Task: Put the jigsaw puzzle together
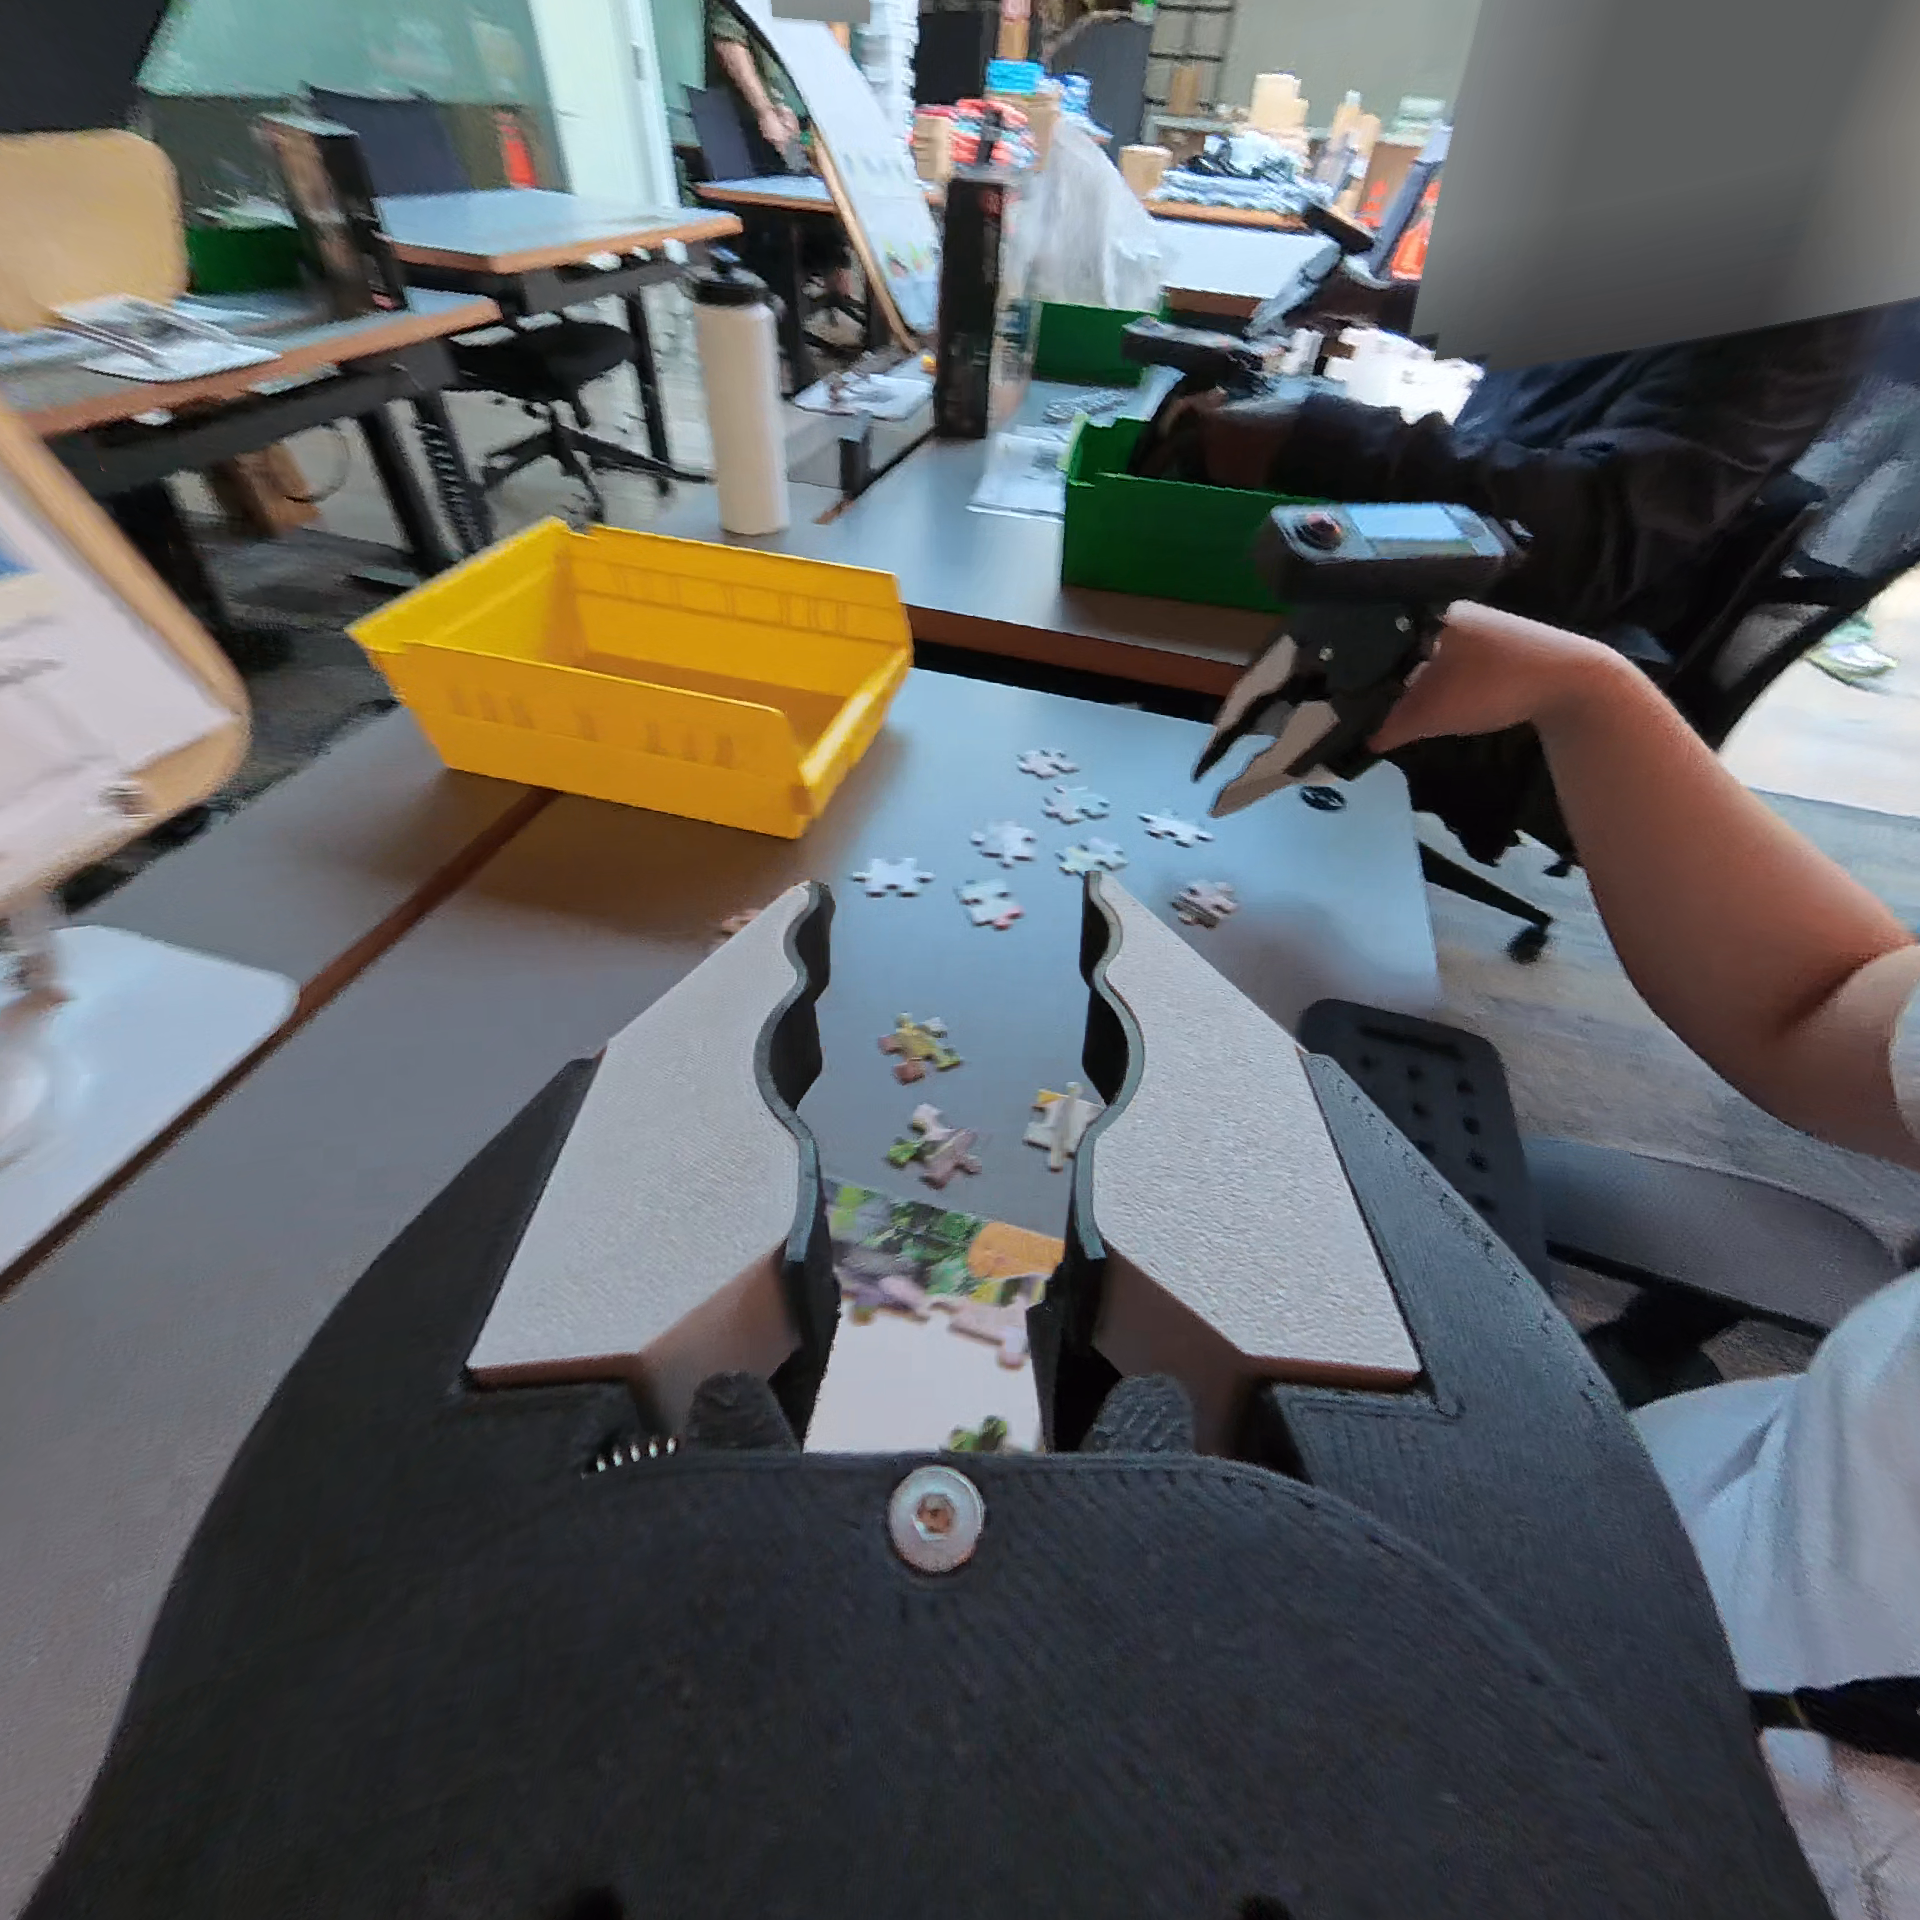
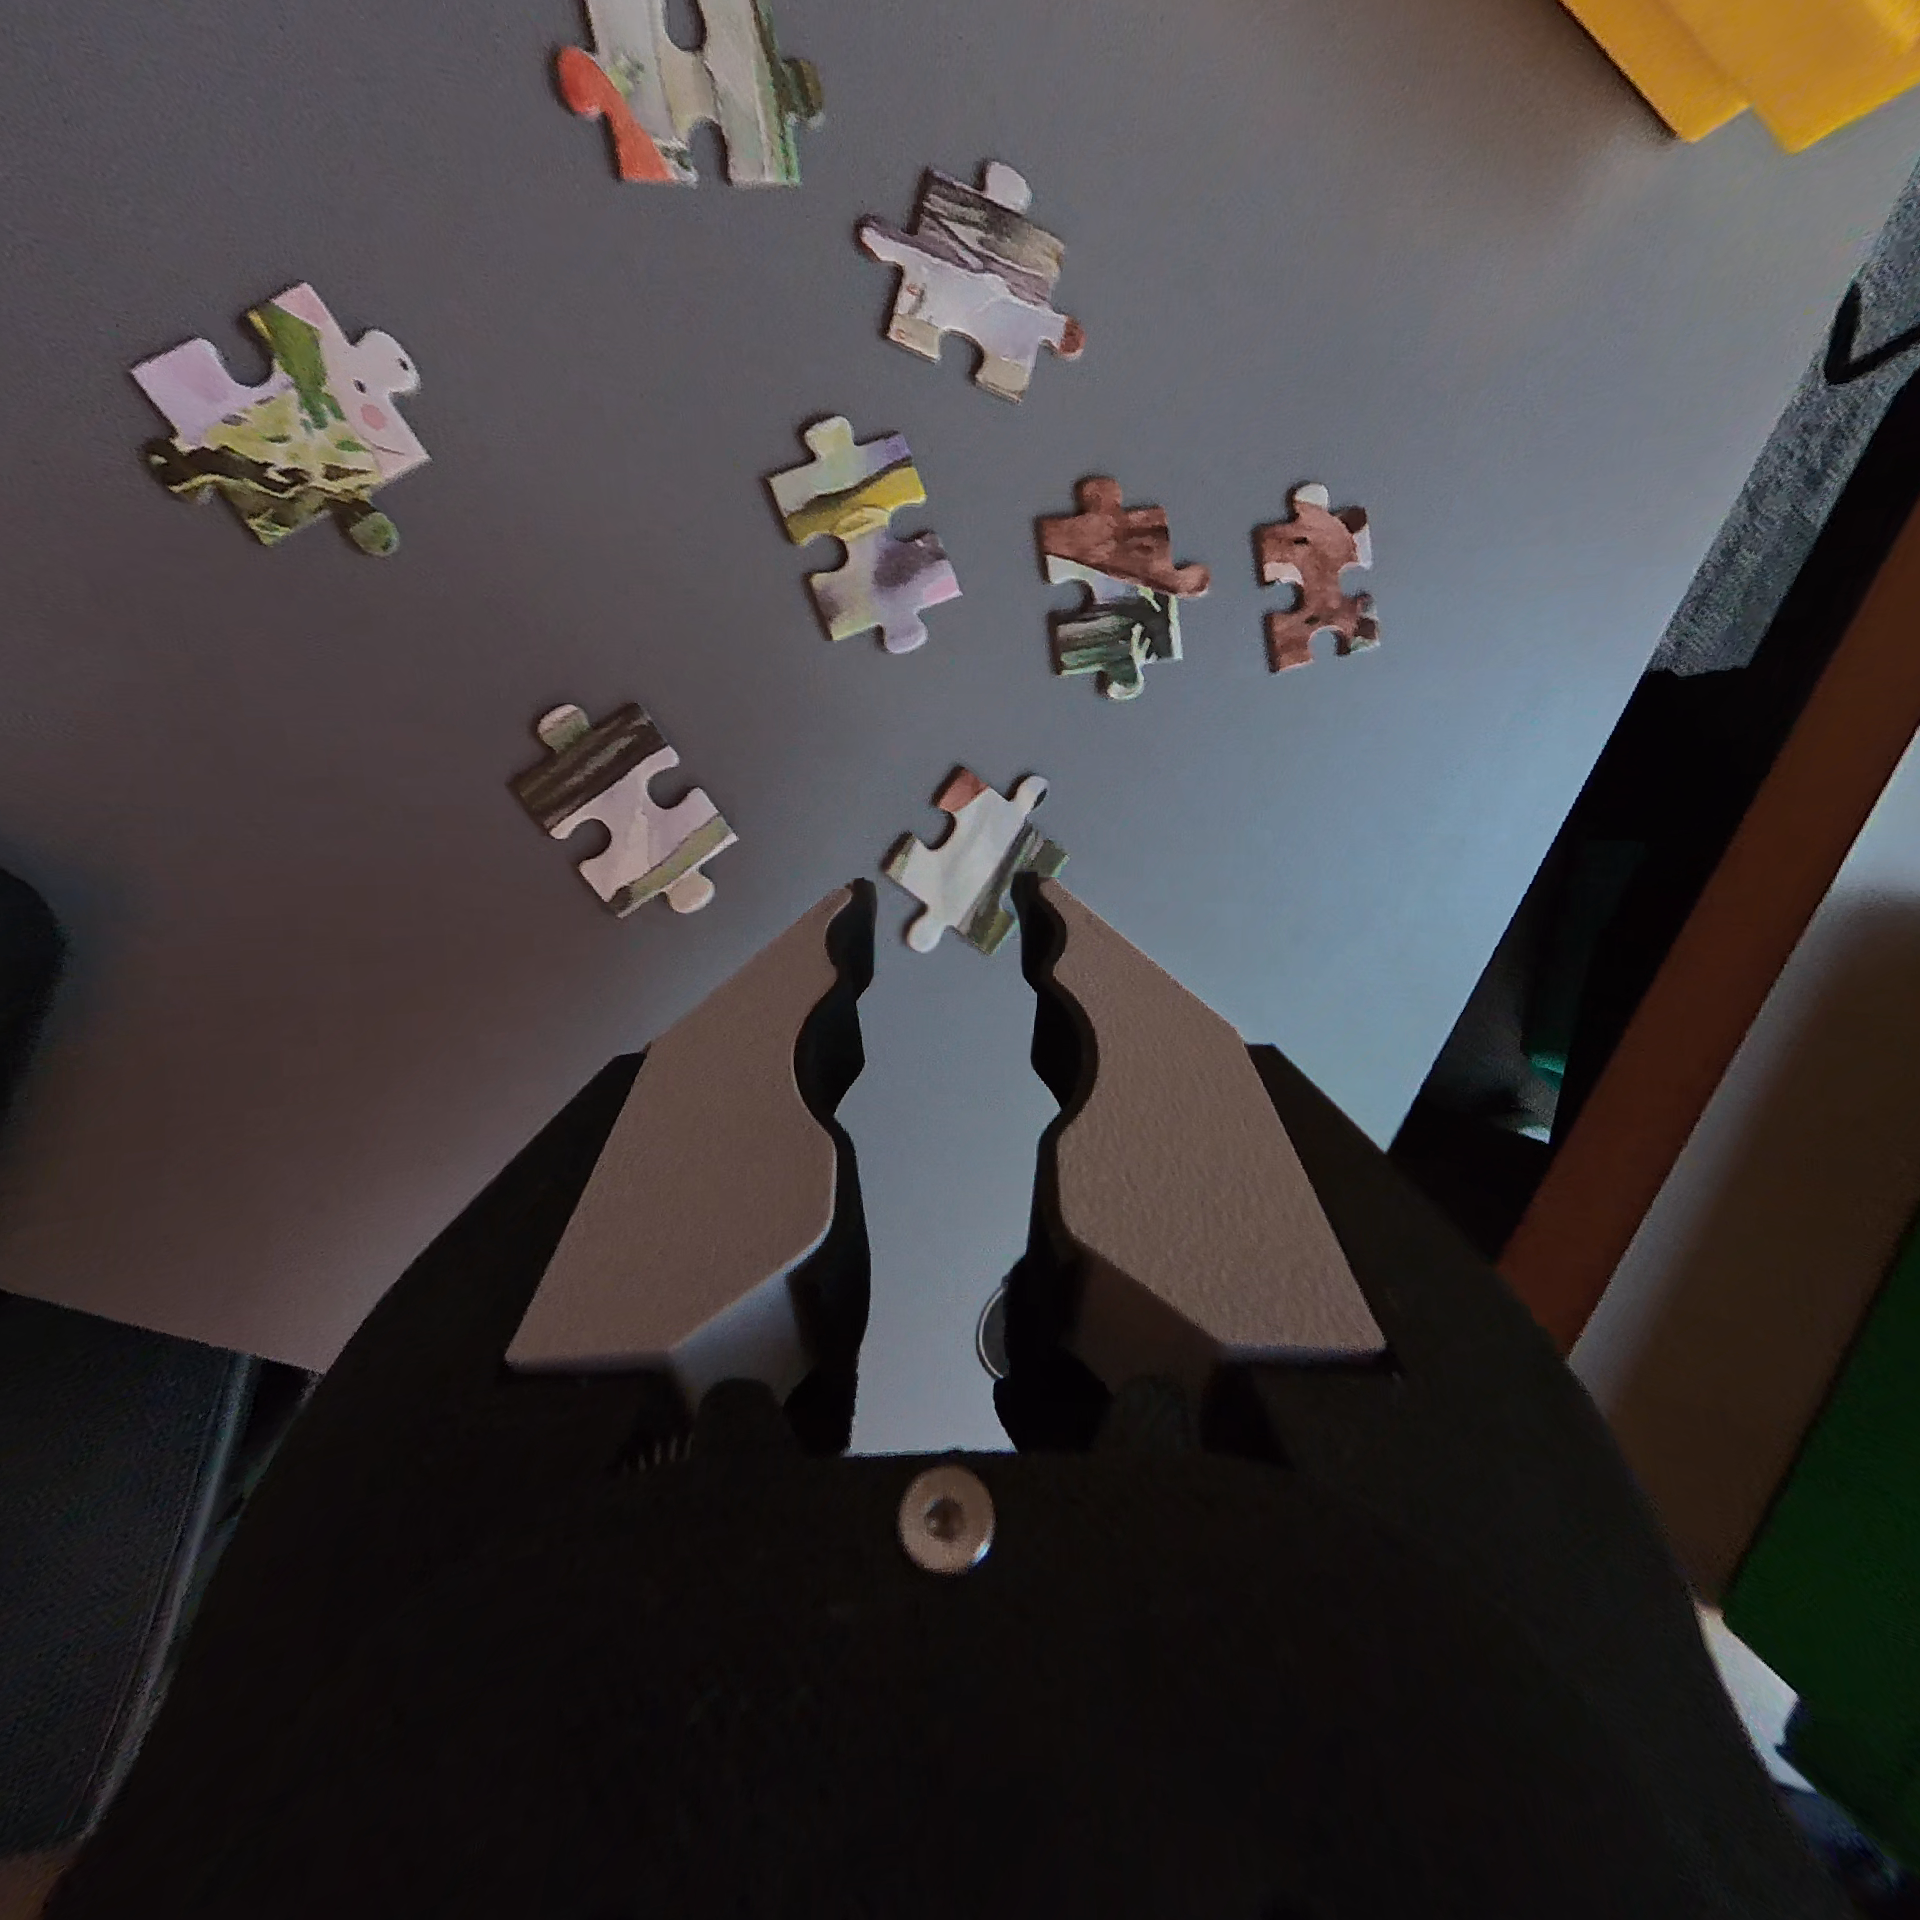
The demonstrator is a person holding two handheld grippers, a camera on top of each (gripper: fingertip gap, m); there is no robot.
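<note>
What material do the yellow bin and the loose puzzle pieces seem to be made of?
Yellow bin: likely moulded plastic, semi-glossy, with ribbed, slotted walls and uniform colour.
Puzzle pieces: probably printed cardboard, matte; one edge shows a pale, thin layered side.

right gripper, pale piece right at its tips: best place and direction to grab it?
The pale piece lies flat on the grey table, so there is no side wall to pinch. Probably come from above, right gripper open, fingers straddling its straighter opposite edges rather than the knobs, which look likelier to slip.
</note>
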